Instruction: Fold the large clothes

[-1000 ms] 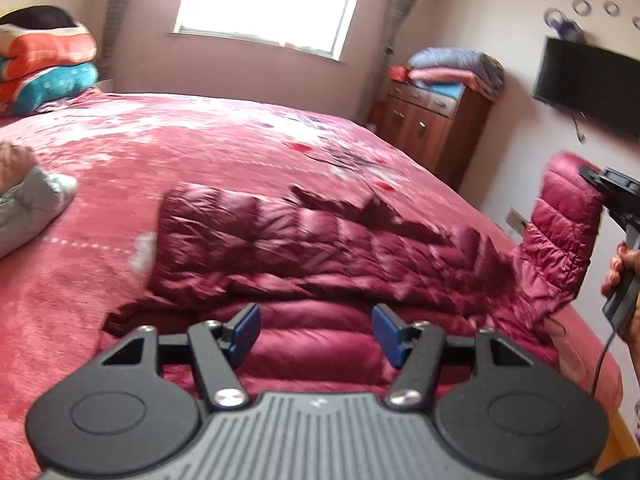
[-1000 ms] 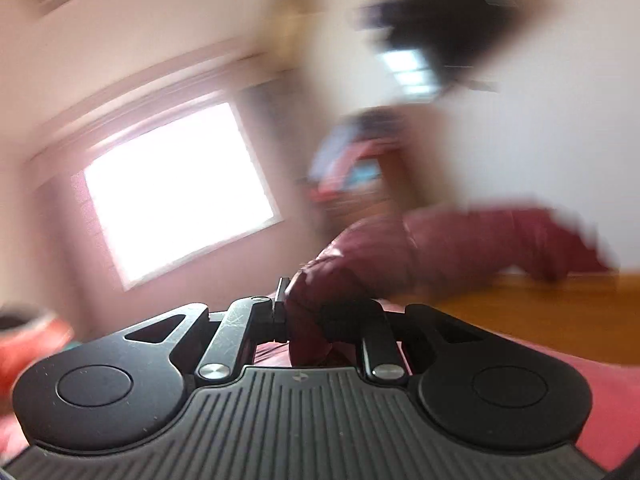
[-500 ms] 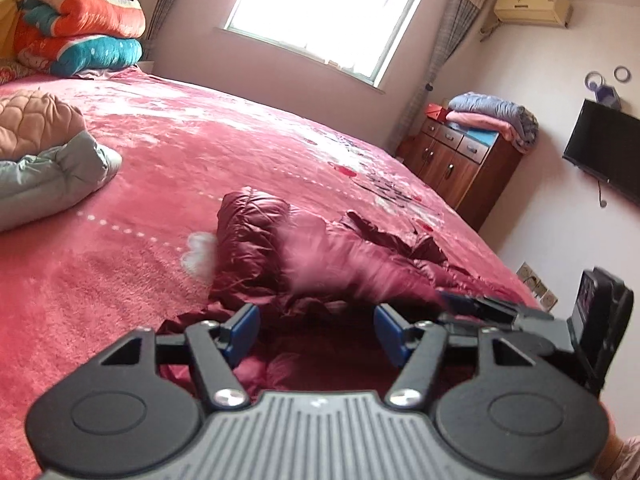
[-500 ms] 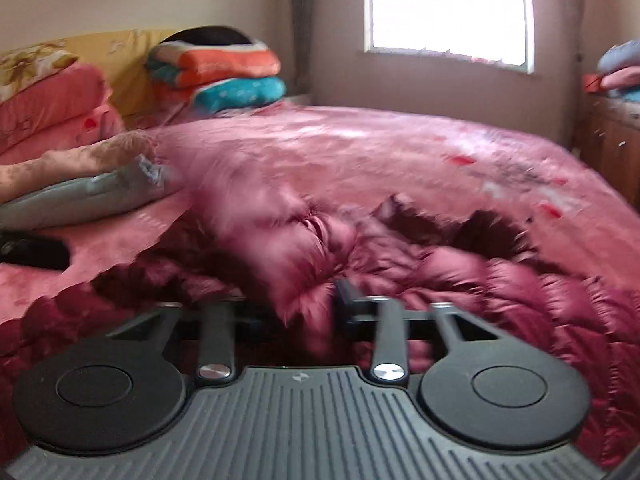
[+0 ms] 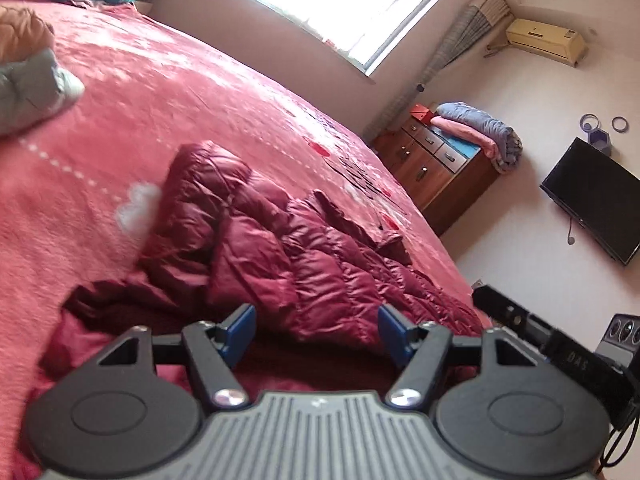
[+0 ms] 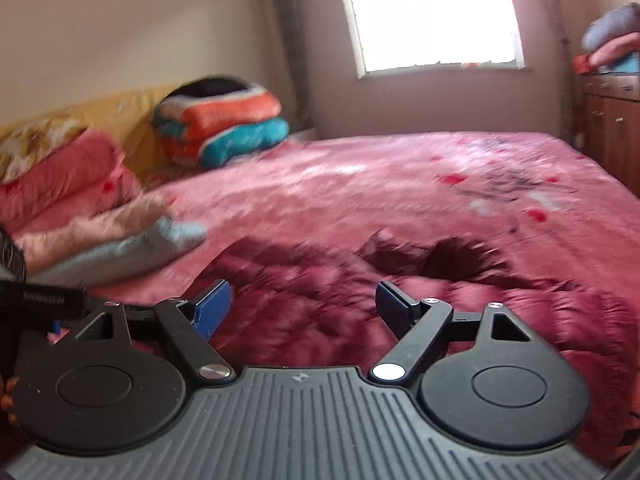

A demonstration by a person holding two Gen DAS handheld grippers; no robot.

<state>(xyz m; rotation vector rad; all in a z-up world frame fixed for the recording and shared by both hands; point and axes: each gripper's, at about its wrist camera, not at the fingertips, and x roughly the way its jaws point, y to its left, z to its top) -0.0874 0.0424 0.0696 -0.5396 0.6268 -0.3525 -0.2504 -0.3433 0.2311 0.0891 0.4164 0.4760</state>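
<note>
Maroon puffer jacket (image 5: 304, 256) is lying crumpled on the bed (image 5: 168, 92) just beyond both gaping tools, the right tool (image 6: 304, 312) having just been opening and letting its sleeve go, the left tool (image 5: 316, 330) widening empty.

The left gripper (image 5: 316, 326) was matte black, with a ribbed grey plate at six o'clock flanked by two round black discs. Its fingers (image 5: 240, 330) carried blue pads, each linkage arm pinned by a bright silver screw. The right gripper (image 6: 304, 308) matched: black arms, triangular cut-outs, blue-faced pads, a small emblem on the ribbed plate. At four o'clock in the left view its black body bore pale lettering and a trailing black cable.
</note>
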